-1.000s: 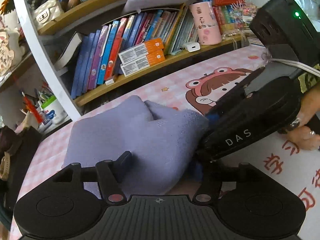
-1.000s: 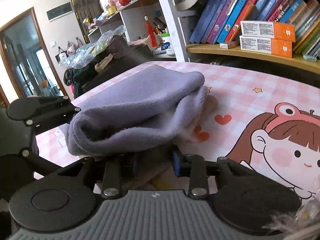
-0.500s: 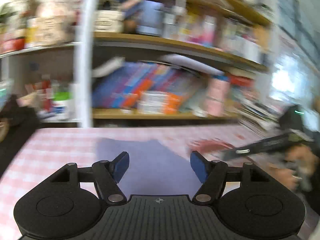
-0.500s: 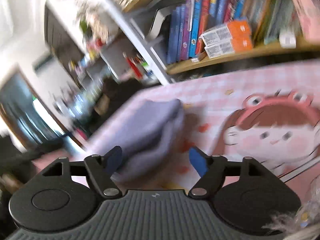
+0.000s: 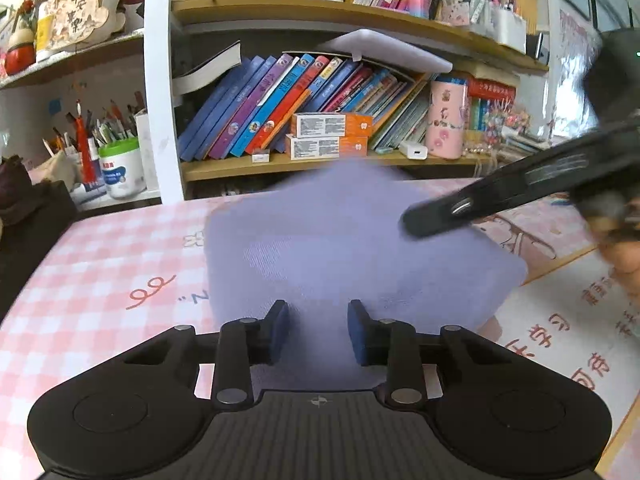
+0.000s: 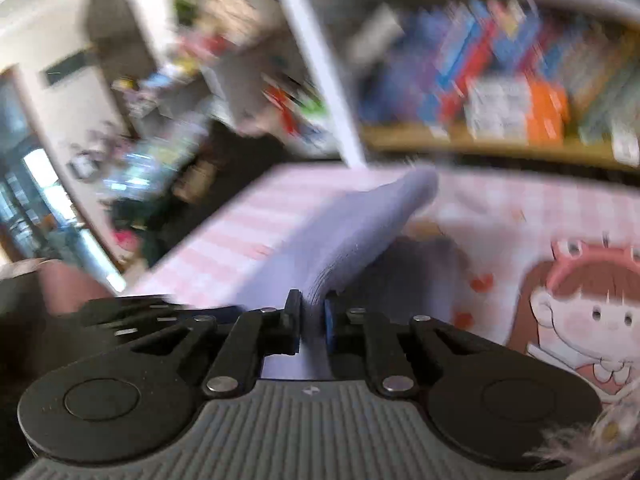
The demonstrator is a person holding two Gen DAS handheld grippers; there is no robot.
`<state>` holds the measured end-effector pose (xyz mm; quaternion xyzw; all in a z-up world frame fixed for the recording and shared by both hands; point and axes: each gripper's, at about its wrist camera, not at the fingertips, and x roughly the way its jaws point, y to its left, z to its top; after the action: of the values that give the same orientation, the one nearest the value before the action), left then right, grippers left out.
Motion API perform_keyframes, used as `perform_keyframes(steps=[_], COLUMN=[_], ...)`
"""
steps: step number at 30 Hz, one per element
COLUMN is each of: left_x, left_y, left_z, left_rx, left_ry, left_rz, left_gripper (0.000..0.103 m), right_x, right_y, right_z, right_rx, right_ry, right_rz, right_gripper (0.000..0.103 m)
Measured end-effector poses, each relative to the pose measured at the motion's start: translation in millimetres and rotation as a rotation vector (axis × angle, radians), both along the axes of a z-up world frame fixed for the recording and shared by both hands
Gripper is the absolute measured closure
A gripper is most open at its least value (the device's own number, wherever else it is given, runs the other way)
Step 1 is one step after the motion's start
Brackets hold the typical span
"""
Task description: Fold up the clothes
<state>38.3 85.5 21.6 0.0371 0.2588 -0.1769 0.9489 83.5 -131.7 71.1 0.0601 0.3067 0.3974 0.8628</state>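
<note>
A lavender folded garment [image 5: 352, 248] lies on the pink checked table [image 5: 100, 264]. In the left wrist view my left gripper [image 5: 318, 330] is open, its blue pads on either side of the garment's near edge, nothing clamped. My right gripper reaches in from the right [image 5: 436, 222] over the cloth. In the blurred right wrist view my right gripper [image 6: 312, 320] is shut on an edge of the lavender garment [image 6: 360, 228], which rises from the jaws toward the shelf.
A bookshelf [image 5: 320, 160] with books, orange boxes [image 5: 330, 136] and a pink cup [image 5: 446, 120] stands behind the table. A cartoon girl print [image 6: 592, 312] covers the table's right part. Dark bags [image 5: 24, 200] sit at the left.
Both grippers let go of the bundle and pulled back; the left one now sits open at the garment's near edge, and the right one has shut on a garment edge and is moving fast.
</note>
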Motion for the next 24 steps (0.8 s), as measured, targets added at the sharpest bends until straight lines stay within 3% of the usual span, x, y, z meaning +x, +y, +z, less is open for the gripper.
perform_keyframes(steps=[3, 5, 8, 10, 13, 14, 17, 21, 24], left_x=[0, 1, 0, 1, 5, 10, 36, 67, 78], left_y=[2, -2, -4, 7, 33, 44, 73, 95, 95], left_z=[-3, -5, -4, 3, 15, 17, 7, -17, -29], left_rx=[-0.031, -0.02, 0.013, -0.03, -0.108, -0.134, -0.247, -0.422, -0.492], left_ry=[0.006, -0.003, -0.017, -0.017, -0.017, -0.007, 0.123, 0.298, 0.357], left_rz=[-0.002, -0.009, -0.02, -0.024, 0.013, 0.031, 0.065, 0.091, 0.087], left_gripper=[0.072, 0.072, 0.067, 0.065, 0.035, 0.03, 0.019, 0.019, 0.022], right_x=[-17, -1, 18, 13, 10, 10, 24, 40, 45], right_y=[-9, -12, -28, -25, -32, -36, -45, -44, -36], right_z=[-16, -45, -66, -57, -43, -38, -37, -55, -64], right_rx=[-0.029, -0.104, 0.003, -0.026, -0.015, -0.004, -0.001, 0.051, 0.069], right_ry=[-0.005, 0.067, 0.212, 0.195, 0.164, 0.154, 0.195, 0.337, 0.378], right_rz=[-0.048, -0.138, -0.184, -0.176, -0.197, -0.208, -0.255, -0.252, -0.249], right_gripper=[0.095, 0.096, 0.096, 0.095, 0.092, 0.084, 0.032, 0.029, 0.034])
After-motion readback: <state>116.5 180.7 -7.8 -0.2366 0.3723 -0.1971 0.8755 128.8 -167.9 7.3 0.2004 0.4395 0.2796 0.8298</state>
